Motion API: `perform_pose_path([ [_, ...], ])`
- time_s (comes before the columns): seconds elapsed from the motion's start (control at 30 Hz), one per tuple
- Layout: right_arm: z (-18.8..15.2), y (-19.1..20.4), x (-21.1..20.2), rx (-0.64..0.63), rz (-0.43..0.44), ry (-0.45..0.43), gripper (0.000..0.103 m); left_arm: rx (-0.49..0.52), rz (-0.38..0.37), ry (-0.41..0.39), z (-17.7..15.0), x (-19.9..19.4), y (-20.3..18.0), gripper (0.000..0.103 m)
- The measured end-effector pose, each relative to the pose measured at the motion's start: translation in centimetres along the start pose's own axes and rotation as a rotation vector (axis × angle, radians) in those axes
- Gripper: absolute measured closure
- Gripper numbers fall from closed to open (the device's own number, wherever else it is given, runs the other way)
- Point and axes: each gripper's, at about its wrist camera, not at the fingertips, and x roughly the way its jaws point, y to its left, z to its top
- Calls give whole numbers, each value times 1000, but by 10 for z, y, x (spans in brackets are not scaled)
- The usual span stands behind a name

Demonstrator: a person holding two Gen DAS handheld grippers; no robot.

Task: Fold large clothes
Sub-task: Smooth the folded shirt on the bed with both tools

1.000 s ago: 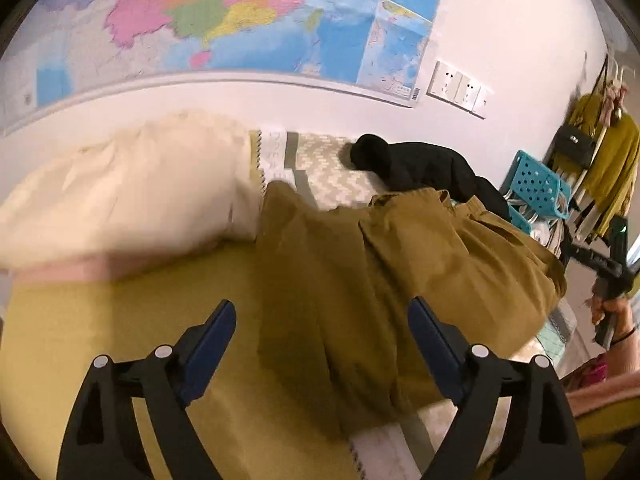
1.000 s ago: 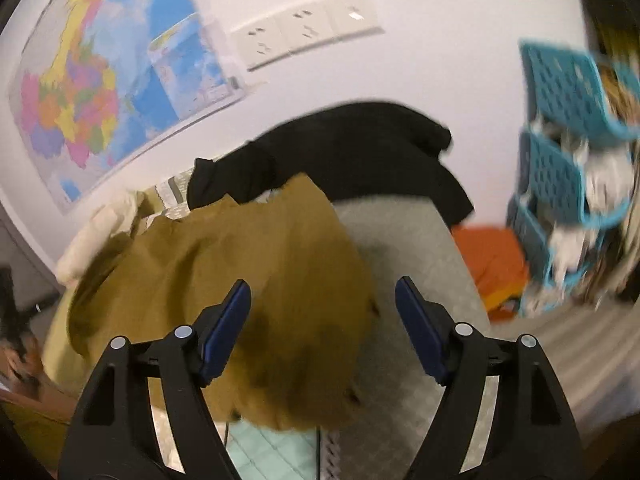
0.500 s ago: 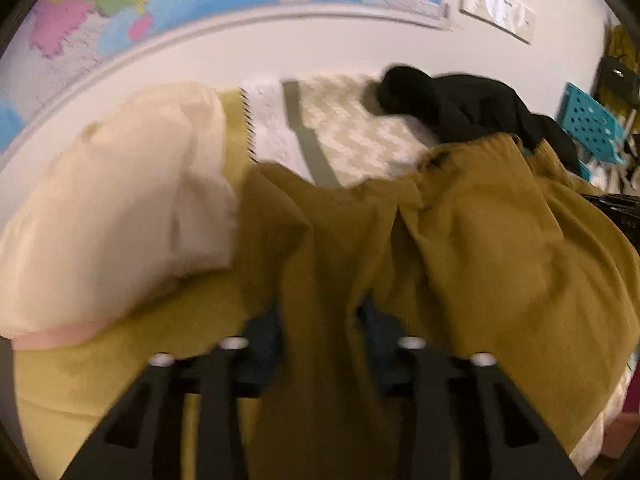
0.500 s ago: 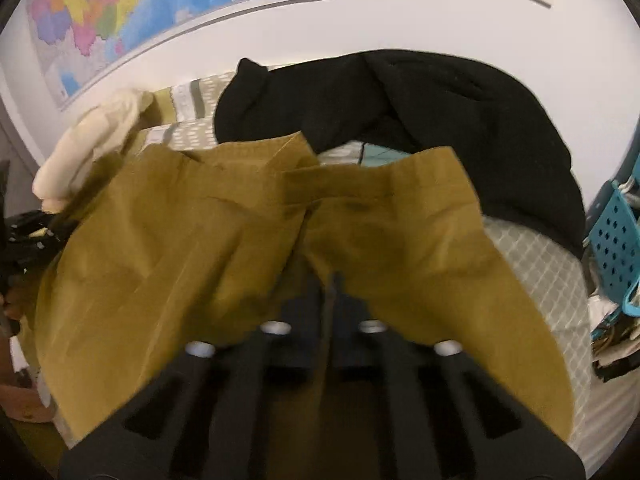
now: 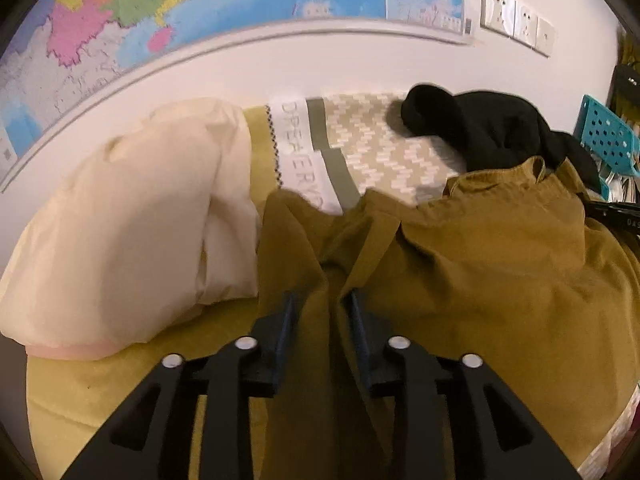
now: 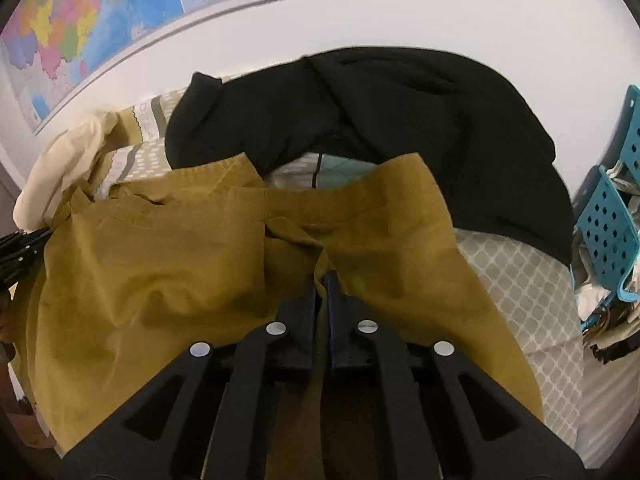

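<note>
Where the left wrist camera looks down, the left gripper (image 5: pixel 322 312) has its two blue pads (image 5: pixel 286 328) pinched on a thick fold of the mustard-brown garment (image 5: pixel 480 280). Its jaws loosened a little just now, but the cloth is still squeezed between them. The brown cloth lies spread over the bed, reaching to the right. Just to its left sits a puffy cream quilt (image 5: pixel 132 232) on a yellow sheet (image 5: pixel 100 384). Behind it lies a zigzag patterned blanket (image 5: pixel 384 148), and a black garment (image 5: pixel 488 128) is piled at the back by the wall. A big colorful map (image 5: pixel 200 4) hangs above.

From the right wrist camera, the right gripper (image 6: pixel 321 280) has its jaws almost together, biting a thin fold of the same brown garment (image 6: pixel 160 264) near its top edge. They eased apart a tiny bit just now, with cloth still caught between them. The black garment (image 6: pixel 400 120) lies just behind. A teal basket (image 6: pixel 608 232) stands at the right.
</note>
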Motion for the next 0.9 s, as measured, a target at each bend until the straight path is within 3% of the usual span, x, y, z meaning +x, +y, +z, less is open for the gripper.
perform_pose_path([
  [0.07, 1, -3, -14, 24, 12, -35, 74, -1, 14, -13, 2, -4, 0, 62],
  [0.13, 1, -3, -33, 34, 22, -87, 70, 8, 21, -22, 1, -6, -2, 61],
  [0.33, 1, 26, -58, -25, 115, -159, 64, 19, 24, -27, -1, -7, -7, 57],
  [0.43, 0, 48, -52, -84, 177, -135, 64, 8, 14, -18, -2, -6, -5, 57],
  [0.6, 5, 70, -21, -132, 182, -59, 64, -13, 13, -1, -4, 0, -1, 57],
  [0.63, 6, 72, -9, -141, 168, -30, 68, -16, 12, 3, -5, 1, 0, 57],
  [0.77, 7, 71, 21, -128, 154, 35, 102, -40, -4, 23, -5, 10, 6, 55],
  [0.9, 13, 70, 19, -129, 144, 16, 102, -50, -5, 22, -2, 14, 8, 55],
])
